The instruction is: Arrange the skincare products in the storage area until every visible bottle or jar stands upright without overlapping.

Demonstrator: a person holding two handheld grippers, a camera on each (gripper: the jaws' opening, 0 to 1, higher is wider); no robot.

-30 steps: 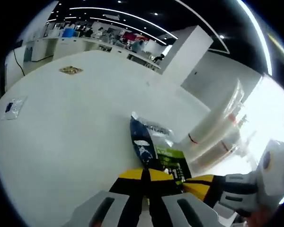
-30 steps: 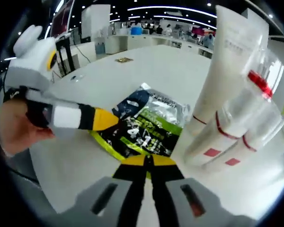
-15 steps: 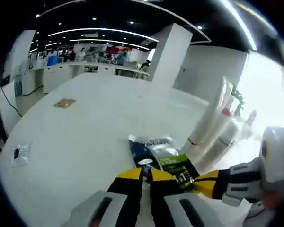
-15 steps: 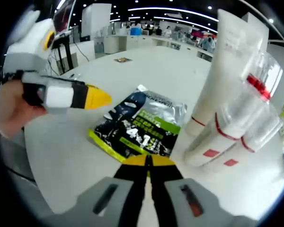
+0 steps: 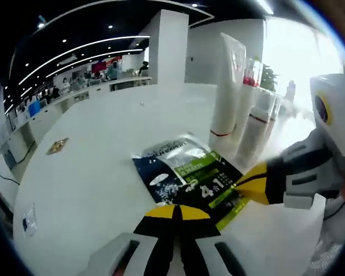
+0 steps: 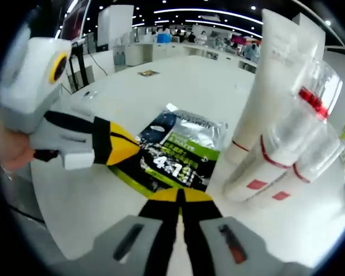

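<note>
Right gripper view first: the right gripper (image 6: 179, 198) sits low in front, its yellow-tipped jaws pressed together right at the near edge of the flat sachet (image 6: 175, 152), a dark and green foil pack lying on the white table (image 6: 207, 86). Whether the tips actually pinch that edge I cannot tell; the tips hide the contact. From the left comes the left gripper (image 6: 123, 150), its yellow tip over the sachet's left side, a hand (image 6: 11, 152) partly cut off behind it. Just right of the sachet stand the white tube (image 6: 273, 80) and clear red-banded bottles (image 6: 299, 155), crowded together and hard to count.

Left gripper view: the left gripper's own jaws are closed near the sachet's (image 5: 187, 178) near corner, empty as far as I can see. Beyond, the tube (image 5: 225, 92) stands upright, and the bottles (image 5: 256, 123) beside it wash out in window glare. Farther off, a small packet (image 5: 57, 146) lies alone.
</note>
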